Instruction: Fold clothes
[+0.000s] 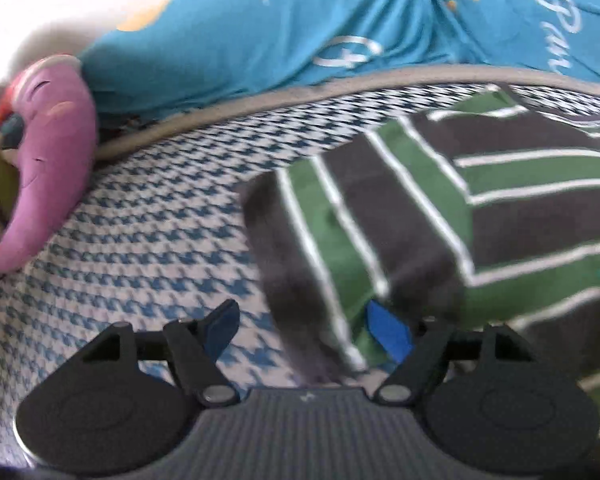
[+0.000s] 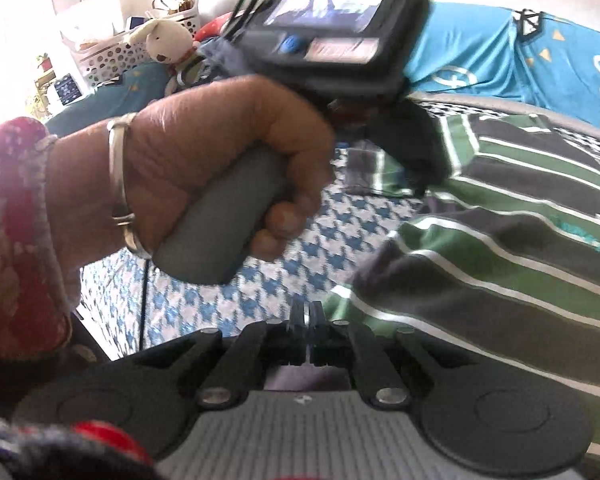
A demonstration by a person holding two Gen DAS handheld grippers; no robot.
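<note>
On the houndstooth bed, the left tool gapes over the blurred striped shirt; the right tool is clenched.

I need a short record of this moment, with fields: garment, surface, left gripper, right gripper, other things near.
garment: striped shirt, green and dark grey, partly folded
surface: houndstooth cover
left gripper: open, shirt edge between fingers
right gripper: shut, beside the shirt edge
other: teal sheet, pink plush toy, white plush toy, hand holding the left gripper's handle

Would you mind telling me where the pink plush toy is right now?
In the left wrist view, the pink plush toy lies at the far left on the houndstooth cover, beside the teal printed cloth.
</note>
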